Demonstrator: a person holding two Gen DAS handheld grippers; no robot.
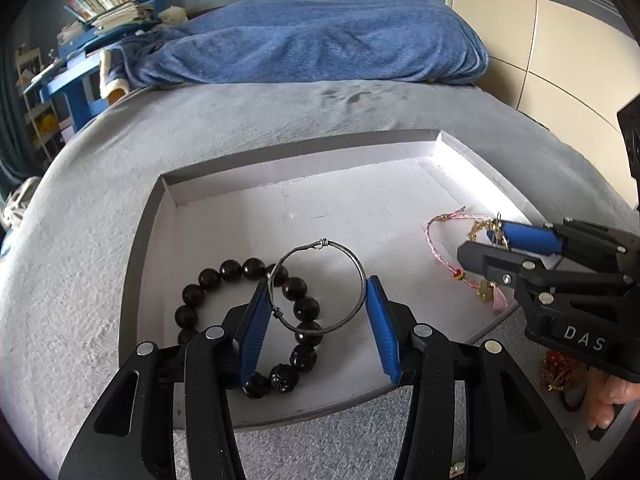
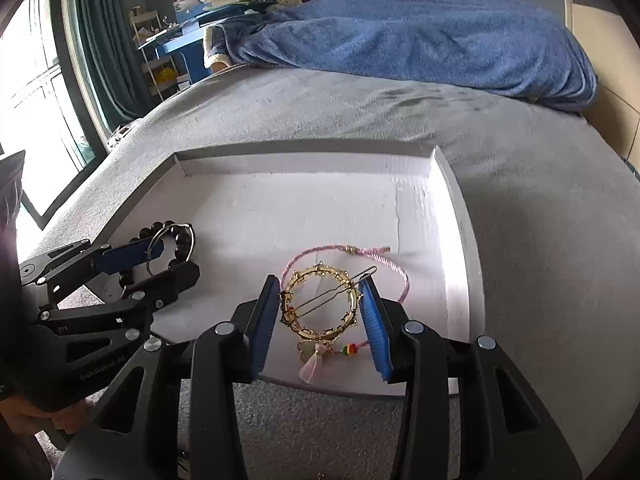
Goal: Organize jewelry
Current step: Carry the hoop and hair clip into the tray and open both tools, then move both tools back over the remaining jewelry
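A shallow white tray (image 1: 280,178) (image 2: 300,166) lies on the grey bed. My left gripper (image 1: 316,284) (image 2: 178,256) is shut on a thin silver bangle (image 1: 320,245) (image 2: 193,240), with a pad on each side of the ring. Under it, in the tray's near left part, lies a black bead bracelet (image 1: 230,270). My right gripper (image 2: 320,282) (image 1: 482,238) is shut on a gold ring-shaped hair clip (image 2: 316,334) (image 1: 476,232) with a wire pin across it. A pink cord bracelet (image 2: 316,250) (image 1: 430,236) with a tassel lies in the tray below that clip.
A heaped blue blanket (image 1: 320,36) covers the far end of the bed. A blue desk piled with books (image 1: 108,4) stands at the back left, with a window and curtain (image 2: 100,40) beside it. Red and gold items (image 1: 556,372) lie near the person's hand (image 1: 612,400).
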